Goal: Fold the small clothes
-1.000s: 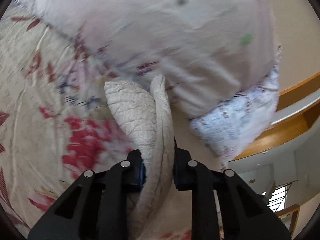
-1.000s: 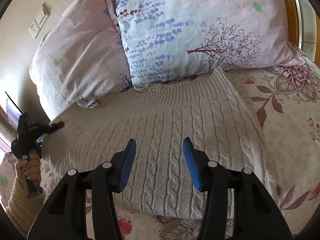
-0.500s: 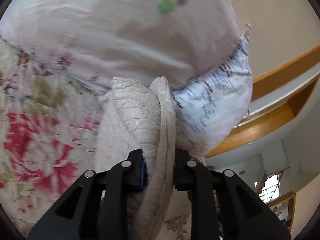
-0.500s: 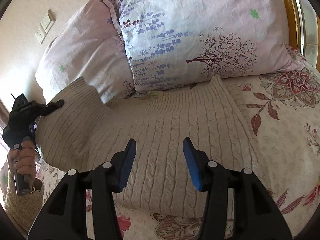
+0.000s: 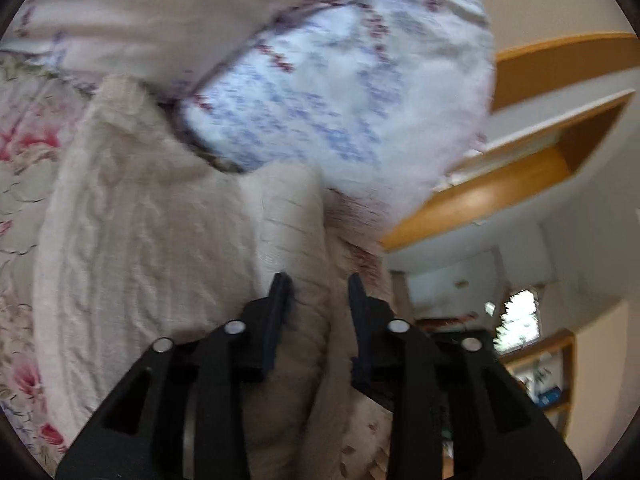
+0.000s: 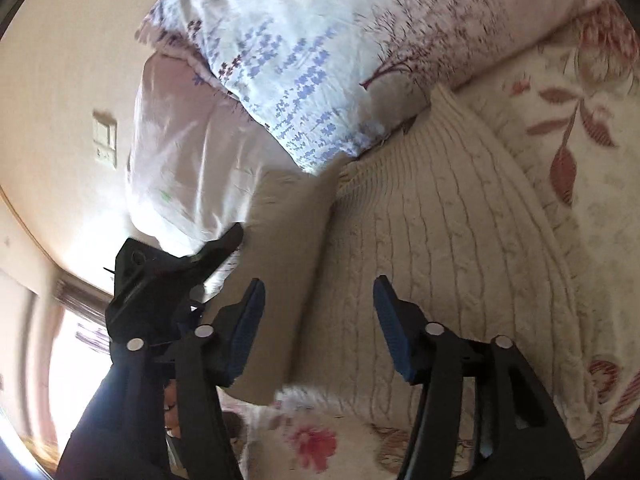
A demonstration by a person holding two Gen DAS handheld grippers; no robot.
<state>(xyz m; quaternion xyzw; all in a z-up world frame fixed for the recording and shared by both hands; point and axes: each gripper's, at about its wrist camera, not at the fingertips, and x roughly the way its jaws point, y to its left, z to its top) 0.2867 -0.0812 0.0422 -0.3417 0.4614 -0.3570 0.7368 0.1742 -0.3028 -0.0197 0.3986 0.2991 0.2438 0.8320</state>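
Note:
A cream cable-knit sweater (image 6: 448,232) lies on the floral bedspread (image 6: 576,128) in front of the pillows. My left gripper (image 5: 318,292) is shut on the sweater's left edge (image 5: 288,232) and holds that part lifted and folded over toward the sweater's body (image 5: 132,240). In the right wrist view the left gripper (image 6: 232,240) holds the raised flap (image 6: 288,248) at the left. My right gripper (image 6: 320,308) is open and empty, above the sweater's near edge.
Two pillows lean behind the sweater, a blue-flowered one (image 6: 304,52) and a pale pink one (image 6: 184,148). A wooden headboard (image 5: 480,196) runs at the right in the left wrist view. A wall switch (image 6: 105,138) is on the left wall.
My left gripper has carried the sweater's left edge up and rightward, over the body. The right gripper has shifted left and tilted, staying open.

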